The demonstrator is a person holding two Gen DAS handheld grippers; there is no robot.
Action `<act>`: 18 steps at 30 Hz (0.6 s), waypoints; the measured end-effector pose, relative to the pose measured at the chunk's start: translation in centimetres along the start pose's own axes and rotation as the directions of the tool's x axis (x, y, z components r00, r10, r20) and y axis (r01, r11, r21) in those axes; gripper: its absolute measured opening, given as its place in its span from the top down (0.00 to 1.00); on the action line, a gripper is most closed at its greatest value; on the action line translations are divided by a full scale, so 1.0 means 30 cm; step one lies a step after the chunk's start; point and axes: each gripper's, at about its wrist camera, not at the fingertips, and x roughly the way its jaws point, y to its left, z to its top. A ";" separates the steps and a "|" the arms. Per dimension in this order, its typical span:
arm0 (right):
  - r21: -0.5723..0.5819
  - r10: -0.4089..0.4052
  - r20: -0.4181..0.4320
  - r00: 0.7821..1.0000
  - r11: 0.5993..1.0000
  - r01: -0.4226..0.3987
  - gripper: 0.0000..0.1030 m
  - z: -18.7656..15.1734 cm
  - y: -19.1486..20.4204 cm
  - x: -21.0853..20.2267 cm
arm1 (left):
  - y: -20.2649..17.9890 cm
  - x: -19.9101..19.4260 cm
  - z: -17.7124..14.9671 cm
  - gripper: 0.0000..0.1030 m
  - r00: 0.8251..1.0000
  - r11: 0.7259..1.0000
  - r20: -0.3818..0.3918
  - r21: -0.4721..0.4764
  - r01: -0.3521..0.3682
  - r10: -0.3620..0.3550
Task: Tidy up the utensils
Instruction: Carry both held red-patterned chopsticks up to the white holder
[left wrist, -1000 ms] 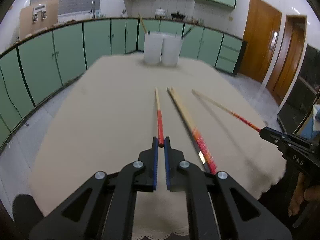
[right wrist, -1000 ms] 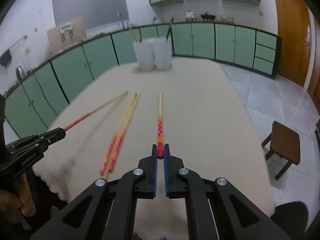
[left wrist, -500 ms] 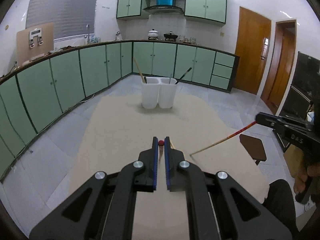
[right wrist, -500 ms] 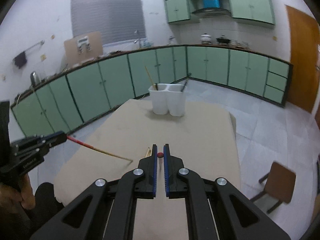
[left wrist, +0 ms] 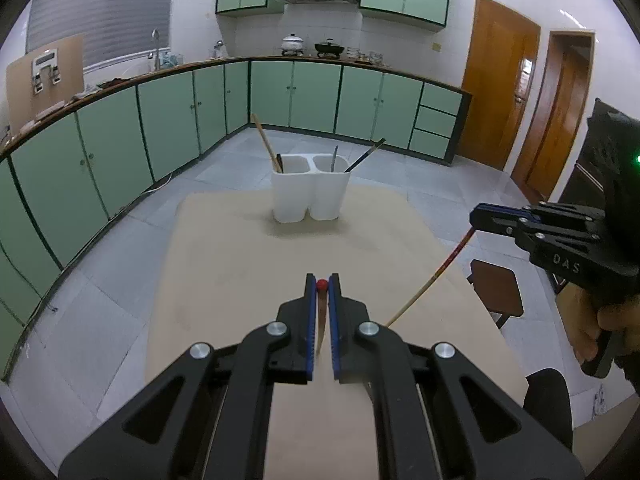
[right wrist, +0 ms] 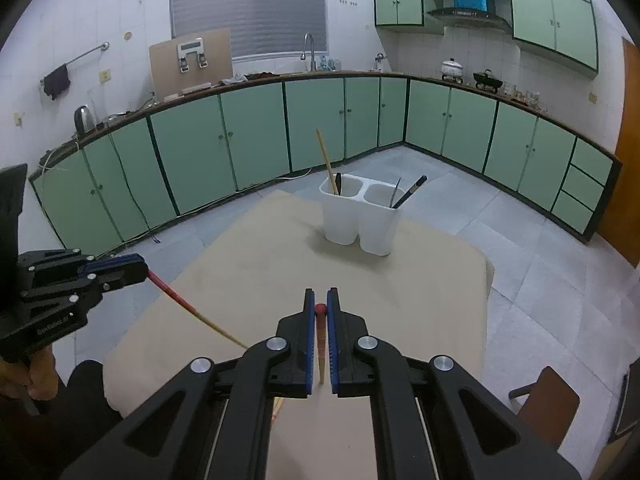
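Grippers hang above the table (left wrist: 224, 248), each clamped on one chopstick by its red end: left gripper (left wrist: 322, 286) on the left chopstick (right wrist: 188, 304), right gripper (right wrist: 321, 308) on the right chopstick (left wrist: 436, 276). White holder (left wrist: 309, 194) stands near the far edge.
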 end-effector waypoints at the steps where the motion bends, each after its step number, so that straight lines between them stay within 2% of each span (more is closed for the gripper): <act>1: -0.002 0.001 -0.002 1.000 1.000 -0.001 0.94 0.012 -0.002 0.000 | -0.001 -0.001 0.013 0.95 1.000 1.000 0.003 0.008 -0.001 0.001; 10: -0.035 -0.005 -0.023 1.000 0.999 0.004 0.94 0.096 -0.017 0.021 | -0.012 0.007 0.104 0.95 1.000 0.999 -0.002 0.046 0.013 -0.013; 18: -0.051 -0.009 -0.011 1.000 0.999 0.009 0.94 0.252 -0.047 -0.009 | 0.031 0.013 0.246 0.95 1.000 0.999 0.020 0.053 0.011 -0.012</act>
